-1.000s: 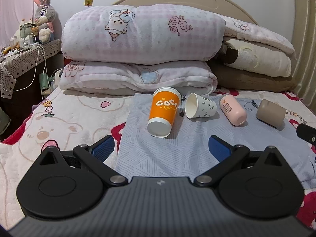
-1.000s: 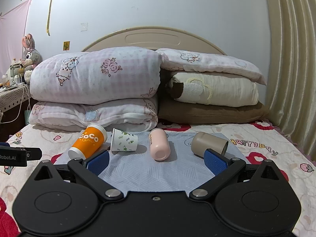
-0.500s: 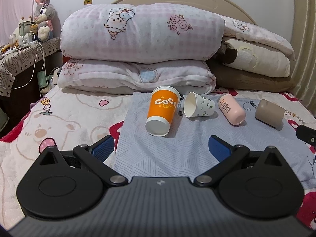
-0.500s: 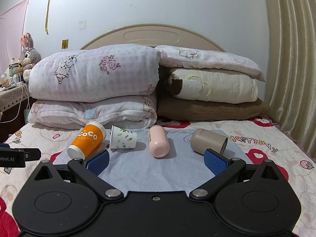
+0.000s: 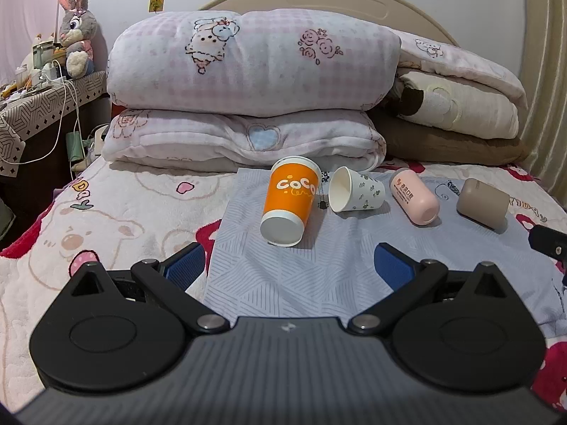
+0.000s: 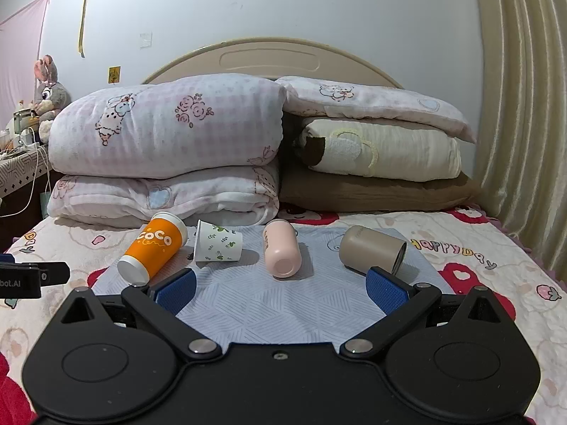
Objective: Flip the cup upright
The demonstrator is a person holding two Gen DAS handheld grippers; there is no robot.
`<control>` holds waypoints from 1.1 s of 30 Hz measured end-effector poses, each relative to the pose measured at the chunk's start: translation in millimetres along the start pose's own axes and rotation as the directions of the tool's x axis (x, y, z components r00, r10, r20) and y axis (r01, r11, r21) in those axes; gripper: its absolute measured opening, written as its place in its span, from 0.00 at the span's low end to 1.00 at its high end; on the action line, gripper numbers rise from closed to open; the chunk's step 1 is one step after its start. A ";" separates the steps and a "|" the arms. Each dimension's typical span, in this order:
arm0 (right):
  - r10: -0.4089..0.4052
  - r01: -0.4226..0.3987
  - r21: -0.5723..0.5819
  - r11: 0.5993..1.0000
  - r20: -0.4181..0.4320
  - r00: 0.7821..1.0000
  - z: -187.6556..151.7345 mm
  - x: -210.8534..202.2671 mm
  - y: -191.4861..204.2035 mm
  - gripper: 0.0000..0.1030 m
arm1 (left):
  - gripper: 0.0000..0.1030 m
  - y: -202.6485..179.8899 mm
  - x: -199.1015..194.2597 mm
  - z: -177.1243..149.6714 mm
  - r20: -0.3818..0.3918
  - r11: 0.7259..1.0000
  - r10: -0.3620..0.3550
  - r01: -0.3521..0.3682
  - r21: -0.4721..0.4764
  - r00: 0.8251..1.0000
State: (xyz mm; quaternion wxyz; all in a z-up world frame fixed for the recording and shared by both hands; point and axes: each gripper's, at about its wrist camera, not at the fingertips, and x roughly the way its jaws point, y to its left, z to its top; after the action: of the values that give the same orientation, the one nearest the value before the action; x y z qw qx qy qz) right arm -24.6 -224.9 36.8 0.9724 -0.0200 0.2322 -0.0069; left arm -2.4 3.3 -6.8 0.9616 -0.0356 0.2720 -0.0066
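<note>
Several cups lie on their sides on a grey-blue cloth point(image 5: 301, 269) point(image 6: 269, 304) on the bed. From left to right: an orange "CoCo" cup point(image 5: 288, 200) point(image 6: 152, 249), a white leaf-print paper cup point(image 5: 356, 194) point(image 6: 218, 242), a pink cup point(image 5: 414, 202) point(image 6: 281, 253) and a beige cup point(image 5: 483, 207) point(image 6: 372, 251). My left gripper point(image 5: 288, 265) is open and empty, just short of the orange cup. My right gripper point(image 6: 280, 287) is open and empty, in front of the pink cup.
Folded quilts and pillows point(image 5: 248, 88) point(image 6: 372, 148) are stacked against the headboard behind the cups. A bedside table with cables and a plush rabbit point(image 5: 76, 32) stands at the left. A curtain point(image 6: 521, 124) hangs at the right. The other gripper's tip shows at each view's edge point(image 5: 547, 241) point(image 6: 32, 278).
Both grippers have risen and drawn slightly back, so the cups sit lower and smaller in the views. The cups have not moved. Both grippers stay open.
</note>
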 end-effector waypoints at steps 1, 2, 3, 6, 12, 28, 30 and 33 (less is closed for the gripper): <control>-0.001 0.001 0.001 1.000 -0.002 1.000 0.0 0.0 -0.2 1.00 | 1.00 0.1 0.1 -0.1 0.000 1.000 0.000 0.000 -0.002 1.000; -0.002 0.002 0.001 1.000 -0.004 1.000 -0.3 0.2 -0.4 1.00 | 1.00 0.0 0.1 -0.1 0.000 1.000 0.000 0.000 -0.001 1.000; -0.004 0.004 0.001 1.000 -0.005 1.000 -0.3 0.5 -0.3 1.00 | 1.00 -0.1 0.2 -0.2 -0.001 1.000 0.000 0.000 -0.001 1.000; -0.010 0.010 0.001 1.000 -0.014 1.000 -0.8 1.5 -0.9 1.00 | 1.00 0.3 1.8 -0.9 -0.006 1.000 -0.006 0.006 -0.013 1.000; -0.020 0.020 0.006 1.000 -0.037 0.999 -0.9 4.8 -2.2 1.00 | 1.00 2.0 3.6 -2.8 -0.019 1.000 -0.009 0.009 -0.029 1.000; -0.035 0.038 0.021 0.999 -0.125 0.992 -7.2 14.9 -5.2 1.00 | 1.00 1.0 4.1 -2.1 -0.029 1.000 -0.011 0.010 -0.024 1.000; -0.034 0.036 0.018 0.999 -0.127 0.991 -6.4 15.5 -3.6 1.00 | 1.00 0.7 4.2 -2.1 -0.030 1.000 -0.010 0.009 -0.024 1.000; -0.033 0.035 0.013 0.999 -0.129 0.991 -6.3 15.6 -2.7 1.00 | 1.00 0.1 3.9 -3.0 -0.034 1.000 -0.010 0.010 -0.023 0.999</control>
State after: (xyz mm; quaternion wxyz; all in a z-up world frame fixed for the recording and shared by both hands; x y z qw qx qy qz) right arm -13.5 -228.2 24.3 0.9553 -0.0159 0.2941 -0.0267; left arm -0.7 3.0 -11.4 0.9564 -0.0480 0.2880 -0.0088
